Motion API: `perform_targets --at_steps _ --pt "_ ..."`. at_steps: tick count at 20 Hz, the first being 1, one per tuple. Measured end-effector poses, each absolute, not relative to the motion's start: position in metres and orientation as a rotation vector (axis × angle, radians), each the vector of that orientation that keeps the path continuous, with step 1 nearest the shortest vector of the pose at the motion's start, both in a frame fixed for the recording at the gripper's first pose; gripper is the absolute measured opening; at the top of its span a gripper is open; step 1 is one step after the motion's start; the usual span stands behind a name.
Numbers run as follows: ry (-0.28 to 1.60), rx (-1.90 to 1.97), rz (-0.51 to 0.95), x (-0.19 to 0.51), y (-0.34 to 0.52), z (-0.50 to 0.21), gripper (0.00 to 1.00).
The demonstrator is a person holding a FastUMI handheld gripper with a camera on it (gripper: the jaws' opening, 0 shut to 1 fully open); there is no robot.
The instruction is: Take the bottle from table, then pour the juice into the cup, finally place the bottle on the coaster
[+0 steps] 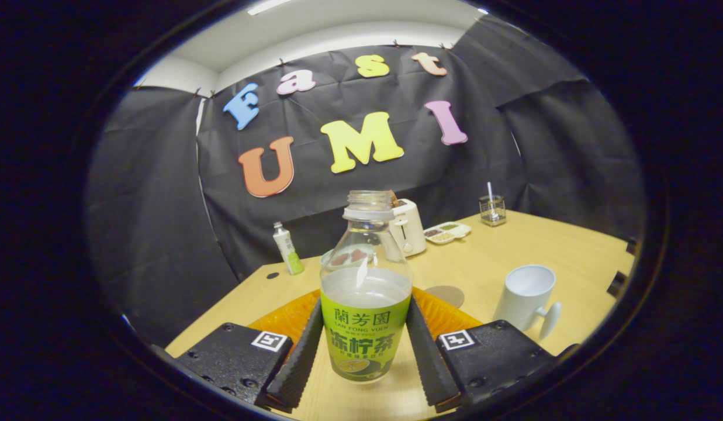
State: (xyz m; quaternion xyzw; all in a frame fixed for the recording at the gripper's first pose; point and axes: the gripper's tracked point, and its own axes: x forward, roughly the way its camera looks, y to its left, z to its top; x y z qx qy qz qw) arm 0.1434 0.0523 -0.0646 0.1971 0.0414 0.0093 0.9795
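Bottle [365, 304] stands upright and uncapped between our tongs [365, 345], both fingers [300, 351] flat against its labelled sides, so we read them as clenched on it; whether it has left the tabletop [513, 257] we cannot tell. We hold low and level, squeezing the wide lower body, probably to keep the open neck up so no juice spills. Cup [528, 298] sits ahead to the right, the round coaster [446, 295] between bottle and cup, so both targets look close for pouring and set-down.
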Motion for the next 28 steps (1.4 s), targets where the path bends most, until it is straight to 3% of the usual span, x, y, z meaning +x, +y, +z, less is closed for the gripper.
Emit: perform_targets --at_steps 5,28 --pt "0.097 0.73 0.184 0.142 0.066 -0.068 0.79" --pt "-0.022 1.698 0.33 0.122 0.003 -0.016 0.78"
